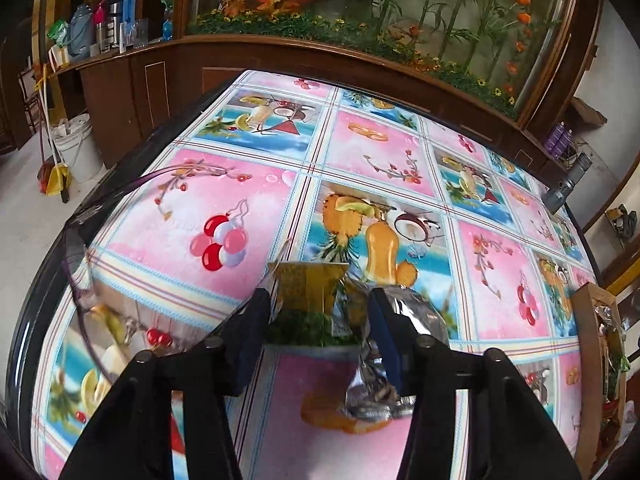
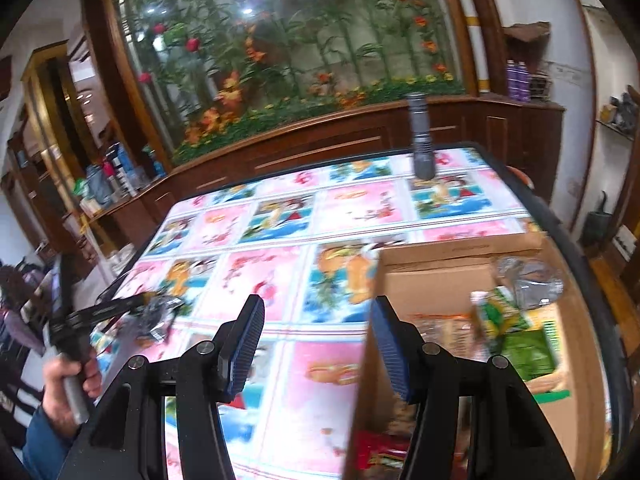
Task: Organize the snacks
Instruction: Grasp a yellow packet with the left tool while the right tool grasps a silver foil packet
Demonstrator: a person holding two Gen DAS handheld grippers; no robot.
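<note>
The left tool point(image 1: 320, 320) grips a foil snack packet point(image 1: 316, 300) between its pads just above the patterned tabletop point(image 1: 224, 208), at the near left of the scene. The right tool point(image 2: 316, 344) hangs half-open and empty beside the cardboard box point(image 2: 432, 276), which already holds several snacks. The pickup looks done; next, the packet must travel right and drop into the box.

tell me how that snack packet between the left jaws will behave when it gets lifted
The snack packet is probably floppy: its silver foil side is crumpled and sags past the left gripper. It likely weighs little, being a thin pouch. The glossy film may slide in the grip, and only part of it sits between the pads, so it could twist or dangle.
</note>
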